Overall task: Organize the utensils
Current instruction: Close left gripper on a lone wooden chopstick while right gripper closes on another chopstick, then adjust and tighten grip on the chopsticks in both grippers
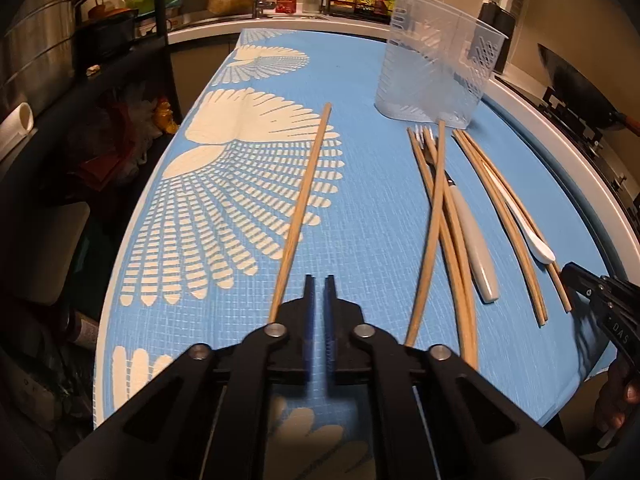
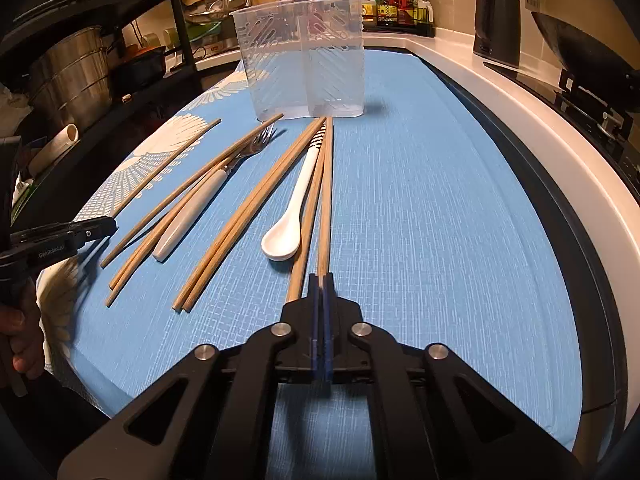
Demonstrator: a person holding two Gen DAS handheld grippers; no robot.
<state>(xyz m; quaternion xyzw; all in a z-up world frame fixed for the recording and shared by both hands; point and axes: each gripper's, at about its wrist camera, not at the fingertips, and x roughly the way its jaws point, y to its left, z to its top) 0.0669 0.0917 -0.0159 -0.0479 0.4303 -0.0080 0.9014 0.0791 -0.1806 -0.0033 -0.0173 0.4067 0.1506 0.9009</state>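
Observation:
Several wooden chopsticks, a white-handled fork (image 2: 192, 208) and a white spoon (image 2: 288, 224) lie on the blue patterned mat (image 2: 440, 200). A clear plastic utensil holder (image 2: 304, 56) stands behind them, with nothing seen in it. My right gripper (image 2: 323, 278) is shut on the near end of the rightmost chopstick (image 2: 326, 200), which still lies along the mat. My left gripper (image 1: 319, 280) hovers low over the mat, shut with nothing between its fingers. It sits between a lone chopstick (image 1: 304, 204) on its left and the crossed chopsticks (image 1: 438, 208) around the fork (image 1: 474, 236).
A white counter edge (image 2: 520, 92) curves along the right, with a wok (image 2: 580, 44) on the stove and a black appliance (image 2: 498, 24) beyond it. Dark shelves with steel pots (image 2: 72, 76) stand at the left. Bottles (image 2: 384, 4) line the back.

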